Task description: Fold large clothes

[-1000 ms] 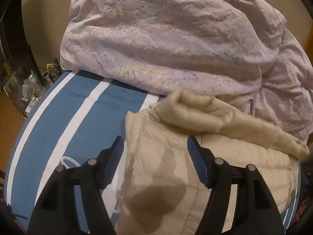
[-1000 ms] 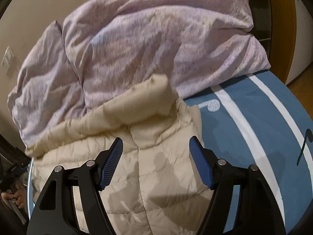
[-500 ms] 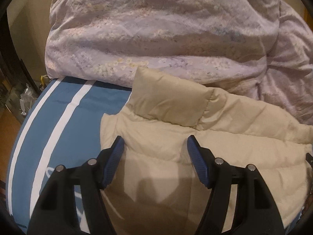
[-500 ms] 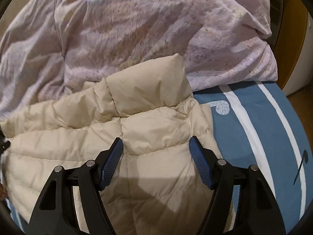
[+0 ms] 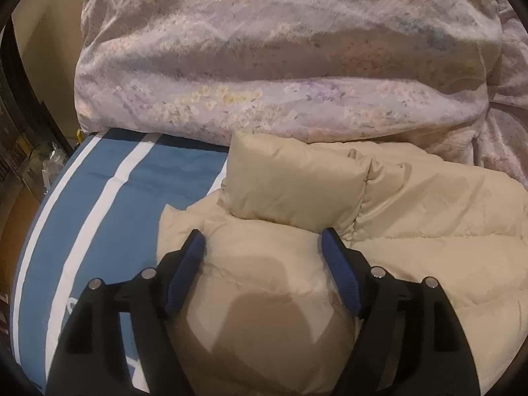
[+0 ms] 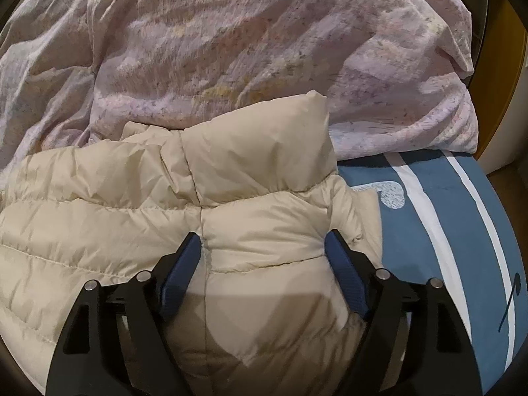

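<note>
A beige quilted puffer jacket point(image 5: 412, 217) lies on the blue, white-striped bed cover point(image 5: 115, 204), collar point(image 5: 293, 184) pointing toward the duvet. My left gripper point(image 5: 264, 241) is open, its jaws straddling the jacket's left shoulder just below the collar. In the right wrist view the jacket point(image 6: 99, 217) fills the lower left, collar point(image 6: 260, 151) upright. My right gripper point(image 6: 263, 244) is open, its jaws either side of the jacket's right shoulder, close over the fabric. Whether the pads touch the fabric I cannot tell.
A bulky lilac floral duvet point(image 5: 280, 59) is heaped just behind the jacket and also shows in the right wrist view point(image 6: 214, 43). Bare blue cover point(image 6: 439, 224) lies at the right. Shelves with clutter point(image 5: 29, 161) stand past the bed's left edge; a wooden door frame point(image 6: 501, 66) at right.
Both grippers have moved forward and lower onto the jacket, from its body up to the shoulders by the collar. Both have stayed open. The jacket now lies flatter.
</note>
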Demonstrator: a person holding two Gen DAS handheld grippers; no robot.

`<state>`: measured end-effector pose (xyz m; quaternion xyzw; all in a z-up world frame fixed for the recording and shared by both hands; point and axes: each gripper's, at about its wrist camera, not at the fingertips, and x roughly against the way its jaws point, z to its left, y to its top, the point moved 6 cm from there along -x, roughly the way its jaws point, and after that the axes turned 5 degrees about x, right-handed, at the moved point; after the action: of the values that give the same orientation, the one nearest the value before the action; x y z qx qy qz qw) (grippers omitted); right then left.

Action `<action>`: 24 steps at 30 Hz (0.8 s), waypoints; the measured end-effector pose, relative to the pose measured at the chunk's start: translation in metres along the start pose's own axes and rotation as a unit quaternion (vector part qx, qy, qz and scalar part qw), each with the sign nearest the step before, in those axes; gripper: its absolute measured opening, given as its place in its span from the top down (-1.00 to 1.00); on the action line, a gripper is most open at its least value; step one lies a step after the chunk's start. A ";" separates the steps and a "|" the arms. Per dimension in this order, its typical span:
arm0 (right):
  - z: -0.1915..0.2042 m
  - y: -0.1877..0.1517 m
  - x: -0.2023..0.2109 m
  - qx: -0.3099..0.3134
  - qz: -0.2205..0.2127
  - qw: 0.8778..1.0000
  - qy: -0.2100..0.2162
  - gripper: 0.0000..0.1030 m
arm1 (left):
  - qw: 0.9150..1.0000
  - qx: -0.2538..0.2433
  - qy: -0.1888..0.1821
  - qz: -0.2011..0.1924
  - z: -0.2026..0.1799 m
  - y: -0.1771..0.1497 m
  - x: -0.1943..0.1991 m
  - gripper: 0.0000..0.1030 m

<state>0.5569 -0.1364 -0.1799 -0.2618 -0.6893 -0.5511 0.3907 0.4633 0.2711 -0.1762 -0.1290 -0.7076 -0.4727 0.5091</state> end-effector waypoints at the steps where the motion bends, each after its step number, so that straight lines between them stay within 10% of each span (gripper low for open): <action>1: 0.000 0.000 -0.002 0.000 -0.002 1.000 -0.001 -0.59 | 1.000 0.001 -0.001 0.002 0.000 0.001 -0.003 -0.47; 24: 0.000 0.000 -0.028 0.008 -0.001 1.000 -0.009 -0.76 | 1.000 0.016 -0.015 -0.008 0.001 -0.003 -0.029 -0.59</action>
<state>0.5731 -0.1347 -0.2031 -0.2628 -0.6975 -0.5438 0.3856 0.4739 0.2788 -0.2026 -0.1222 -0.7238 -0.4633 0.4965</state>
